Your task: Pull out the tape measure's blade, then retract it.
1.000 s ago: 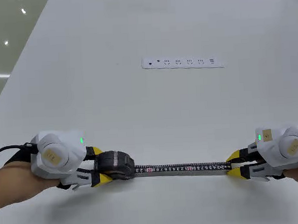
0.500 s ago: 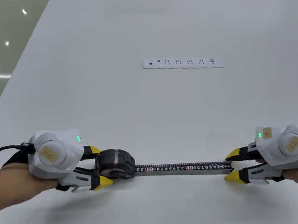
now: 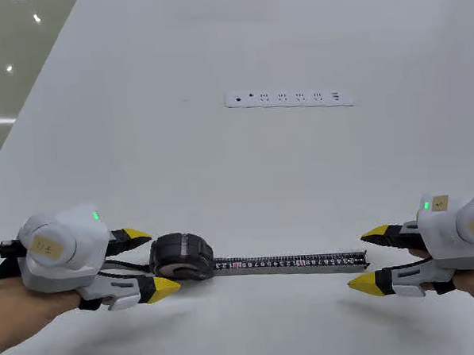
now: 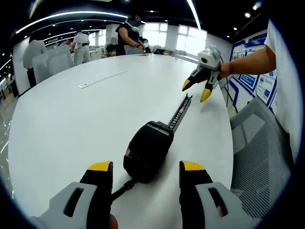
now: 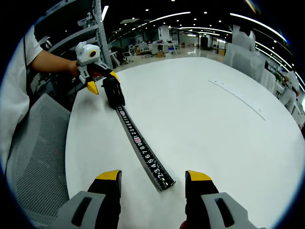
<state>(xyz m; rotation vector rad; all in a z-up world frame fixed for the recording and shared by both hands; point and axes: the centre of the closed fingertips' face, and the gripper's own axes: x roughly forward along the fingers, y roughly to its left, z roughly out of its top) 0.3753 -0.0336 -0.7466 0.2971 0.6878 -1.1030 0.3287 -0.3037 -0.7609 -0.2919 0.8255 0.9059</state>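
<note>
A black tape measure [image 3: 182, 257] lies on the white table, its blade [image 3: 289, 262] drawn out to the right and lying flat. My left gripper [image 3: 146, 260] is open just left of the case, its yellow fingertips apart and clear of it. In the left gripper view the case [image 4: 148, 149] sits just ahead of the open jaws. My right gripper [image 3: 370, 258] is open at the blade's free end, touching nothing. In the right gripper view the blade tip [image 5: 164, 184] lies between and just ahead of the fingers.
A white power strip [image 3: 288, 98] lies further back on the table [image 3: 220, 162]. The table's left edge runs near the floor at the far left. People stand beyond the table's far end in the left gripper view.
Both grippers have opened and let go: the left one drew back from the case, the right one released the blade tip and backed off to the right. The blade stays extended.
</note>
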